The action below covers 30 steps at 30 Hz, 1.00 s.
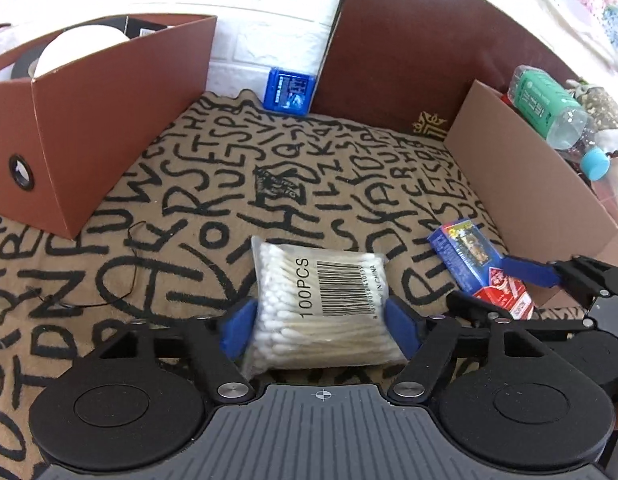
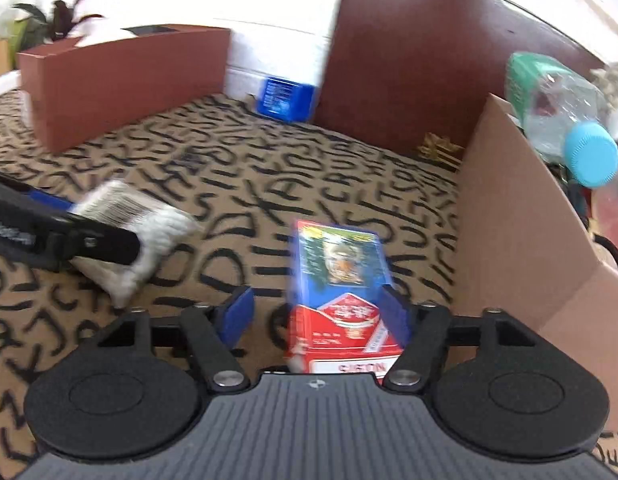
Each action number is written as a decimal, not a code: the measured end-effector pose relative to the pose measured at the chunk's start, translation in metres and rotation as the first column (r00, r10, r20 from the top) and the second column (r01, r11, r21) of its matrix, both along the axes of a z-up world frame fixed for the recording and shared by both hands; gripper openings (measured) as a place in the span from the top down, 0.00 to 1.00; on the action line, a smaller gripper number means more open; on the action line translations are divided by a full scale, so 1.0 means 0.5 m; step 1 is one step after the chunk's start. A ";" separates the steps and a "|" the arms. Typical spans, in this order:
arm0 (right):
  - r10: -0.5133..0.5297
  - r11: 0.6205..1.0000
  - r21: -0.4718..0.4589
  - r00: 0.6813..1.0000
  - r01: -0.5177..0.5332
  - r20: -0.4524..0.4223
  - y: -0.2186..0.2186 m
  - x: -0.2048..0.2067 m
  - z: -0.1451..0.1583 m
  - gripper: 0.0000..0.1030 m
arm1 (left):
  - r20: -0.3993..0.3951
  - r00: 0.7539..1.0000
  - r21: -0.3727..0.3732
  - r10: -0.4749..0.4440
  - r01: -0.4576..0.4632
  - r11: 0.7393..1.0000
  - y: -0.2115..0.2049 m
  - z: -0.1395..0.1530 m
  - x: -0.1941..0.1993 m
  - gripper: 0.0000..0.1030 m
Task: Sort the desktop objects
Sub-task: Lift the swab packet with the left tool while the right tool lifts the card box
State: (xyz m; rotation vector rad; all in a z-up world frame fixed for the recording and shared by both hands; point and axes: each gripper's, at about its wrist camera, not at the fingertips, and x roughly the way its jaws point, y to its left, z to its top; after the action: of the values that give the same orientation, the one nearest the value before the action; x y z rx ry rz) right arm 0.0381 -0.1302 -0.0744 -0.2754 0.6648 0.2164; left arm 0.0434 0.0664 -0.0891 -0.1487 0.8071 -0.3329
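Observation:
A clear bag of cotton swabs (image 1: 321, 280) marked 100PCS lies on the letter-printed cloth (image 1: 189, 200). My left gripper (image 1: 321, 326) straddles its near end, and both blue pads touch its sides. The right wrist view shows that bag (image 2: 149, 232) blurred, with a left finger across it. A blue and red carton (image 2: 337, 292) lies between the fingers of my right gripper (image 2: 323, 316). The right pad touches the carton, while a gap shows between it and the left pad. In the left wrist view the carton (image 1: 469, 256) lies to the right of the bag.
A brown box (image 1: 89, 128) with a white roll (image 1: 77, 48) stands at the left. At the right, a cardboard box (image 1: 509, 168) holds a water bottle (image 1: 549, 104). A small blue pack (image 1: 289, 90) leans at the back beside a tall brown panel (image 1: 409, 48). A thin black wire (image 1: 133, 264) lies on the cloth.

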 end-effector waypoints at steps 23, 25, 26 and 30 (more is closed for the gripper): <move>-0.084 0.992 0.087 0.990 0.094 -0.109 -0.013 0.037 0.000 0.40 | 0.056 0.998 0.096 -0.024 0.018 0.995 -0.030 -0.006 0.004 0.33; -0.049 0.991 0.119 0.992 0.063 -0.119 -0.003 0.029 0.016 0.42 | 0.031 0.999 0.059 -0.022 0.020 0.998 -0.018 0.003 0.000 0.37; -0.032 0.989 0.141 0.993 0.048 -0.114 0.002 0.025 0.025 0.42 | 0.024 0.999 0.039 -0.021 0.020 0.999 -0.009 0.008 -0.003 0.38; 0.025 0.986 0.165 0.999 -0.018 -0.040 0.045 0.002 0.079 0.42 | 0.068 0.997 -0.001 0.029 -0.029 1.000 0.032 0.047 -0.031 0.38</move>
State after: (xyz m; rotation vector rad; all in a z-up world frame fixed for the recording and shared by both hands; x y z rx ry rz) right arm 0.0388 -0.1079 -0.0347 -0.1202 0.6821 0.2971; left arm 0.0281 0.0826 -0.0656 -0.1482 0.7372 -0.3093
